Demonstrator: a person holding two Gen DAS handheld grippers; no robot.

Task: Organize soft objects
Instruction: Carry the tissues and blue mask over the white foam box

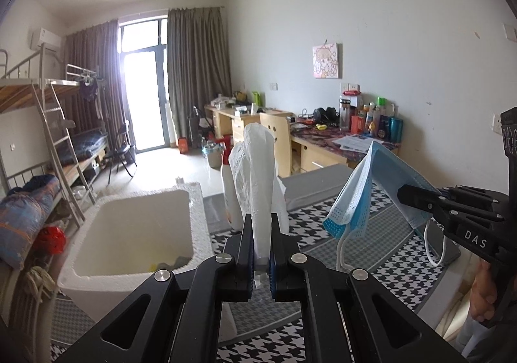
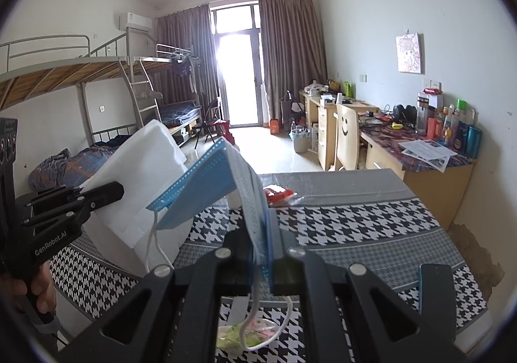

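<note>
Above the houndstooth bench (image 1: 371, 253), beside the foam box (image 1: 135, 233) likely meant as the bin, you hold both items lifted clear for sorting: left tool (image 1: 261, 253) clenched on the white mask (image 1: 258, 169), right tool (image 2: 261, 263) clenched on the blue mask (image 2: 226, 175).

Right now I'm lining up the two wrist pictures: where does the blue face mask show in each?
Left wrist view: the blue face mask hangs at right of centre, pinched by the right gripper reaching in from the right edge.
Right wrist view: the same mask rises from the bottom centre between that gripper's own fingers.
Shared landmark: the chair with the smiley back by the desk.
</note>
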